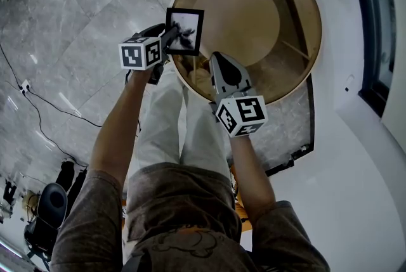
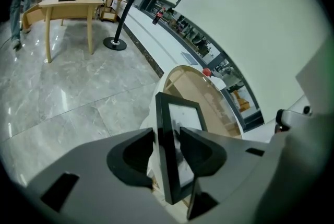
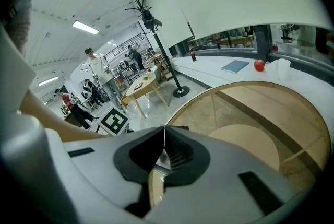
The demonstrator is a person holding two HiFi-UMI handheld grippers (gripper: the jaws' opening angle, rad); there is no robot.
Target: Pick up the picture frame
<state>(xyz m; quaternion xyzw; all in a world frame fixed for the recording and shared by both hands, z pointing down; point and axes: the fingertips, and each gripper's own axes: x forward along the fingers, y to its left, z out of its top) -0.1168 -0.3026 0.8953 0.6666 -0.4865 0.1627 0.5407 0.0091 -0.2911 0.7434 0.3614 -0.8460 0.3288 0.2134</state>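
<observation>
The left gripper (image 2: 167, 131) has its jaws drawn in narrow on the picture frame (image 2: 183, 113). The black frame stands upright and edge-on between them, with one pad against its back and the other across the front of the glass. Its prop leg (image 2: 195, 198) hangs below the jaws. Whether the frame's lower edge rests on anything is hard to judge, as the jaws cover it. The right gripper (image 3: 164, 131) has its jaws pressed together at the tips with nothing between them. To their left sits the marker cube (image 3: 114, 121) of the other gripper. Just beyond both pairs of jaws lies the round table (image 1: 288, 68), with a wooden rim, a clear top and a pale disc lower down. The frame stands over its near edge. Left of the left jaws spreads grey marble floor (image 2: 62, 103). Farther ahead of the right jaws a white counter (image 3: 209, 69) curves past, bearing a blue pad (image 3: 235, 66), a red ball (image 3: 259, 65) and a dark bottle (image 3: 192, 54). Far out, up and left of the left jaws, are a wooden table (image 2: 68, 6) and the black stand (image 2: 115, 44) of a pole. People (image 3: 94, 69) are gathered at the back of the hall.
</observation>
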